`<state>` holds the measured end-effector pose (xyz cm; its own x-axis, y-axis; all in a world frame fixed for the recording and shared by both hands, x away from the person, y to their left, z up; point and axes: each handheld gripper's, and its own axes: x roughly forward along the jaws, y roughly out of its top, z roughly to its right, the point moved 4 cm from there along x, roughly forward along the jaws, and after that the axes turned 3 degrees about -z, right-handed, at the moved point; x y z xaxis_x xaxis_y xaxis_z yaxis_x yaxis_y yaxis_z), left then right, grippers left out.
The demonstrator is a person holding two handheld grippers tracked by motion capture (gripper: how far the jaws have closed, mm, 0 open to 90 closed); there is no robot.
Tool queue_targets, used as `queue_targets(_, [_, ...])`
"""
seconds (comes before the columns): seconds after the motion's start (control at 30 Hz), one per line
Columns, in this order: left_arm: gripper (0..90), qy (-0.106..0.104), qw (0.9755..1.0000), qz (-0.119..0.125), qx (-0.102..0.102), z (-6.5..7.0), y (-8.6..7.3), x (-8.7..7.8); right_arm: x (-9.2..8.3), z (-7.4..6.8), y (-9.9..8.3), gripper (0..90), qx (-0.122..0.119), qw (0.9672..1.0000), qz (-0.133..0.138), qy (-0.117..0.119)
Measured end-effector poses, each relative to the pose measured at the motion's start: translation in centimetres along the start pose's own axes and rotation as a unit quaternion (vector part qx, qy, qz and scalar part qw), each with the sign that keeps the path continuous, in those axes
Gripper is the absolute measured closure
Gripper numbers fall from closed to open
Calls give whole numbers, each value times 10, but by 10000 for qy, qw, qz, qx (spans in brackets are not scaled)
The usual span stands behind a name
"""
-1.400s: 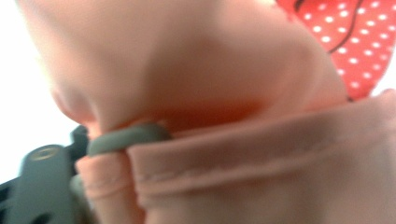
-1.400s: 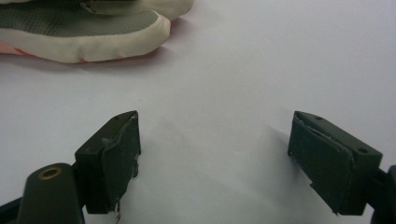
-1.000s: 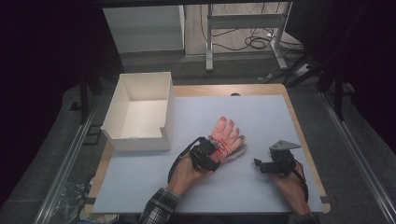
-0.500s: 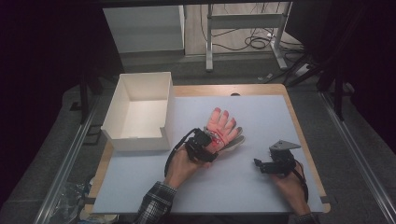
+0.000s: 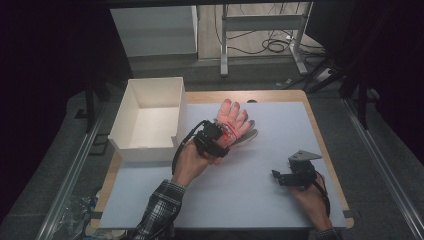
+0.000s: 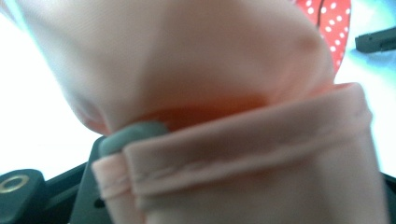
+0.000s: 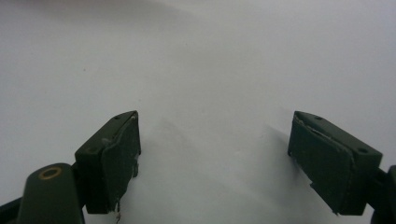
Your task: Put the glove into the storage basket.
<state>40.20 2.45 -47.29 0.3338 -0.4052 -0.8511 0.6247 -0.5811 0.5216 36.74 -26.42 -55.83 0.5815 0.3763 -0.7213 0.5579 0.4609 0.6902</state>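
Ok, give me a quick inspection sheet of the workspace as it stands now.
Surface: pale mat on a wooden table, mostly bare.
Job's things: pink glove with its cuff in the left hand-held gripper; white box beside it, nothing in it.
Clutter: nothing seen.
Grippers: left shut on the glove's cuff; right hand-held gripper open, low over the mat.
Cables: black cable loops from the left one.
Surroundings: dark; floor cables behind the table.

Left gripper (image 5: 223,141): black body, black cable looping off its rear; plaid shirt sleeve (image 5: 159,212) on that arm. Right gripper (image 7: 212,161): black, grey three-cornered plate on top, worn rectangular black pads (image 7: 114,156), brass-ringed screw hole at jaw base.
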Motion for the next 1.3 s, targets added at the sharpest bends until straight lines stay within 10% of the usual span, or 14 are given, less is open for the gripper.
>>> queue_targets(0.7, [462, 317, 9992, 59, -229, -42, 34, -48, 0, 0, 0, 174, 12, 10000, 2, 11])
queue_targets(1.3, [461, 763, 9936, 282, -783, -92, 35, -90, 0, 0, 0, 174, 12, 10000, 4, 10])
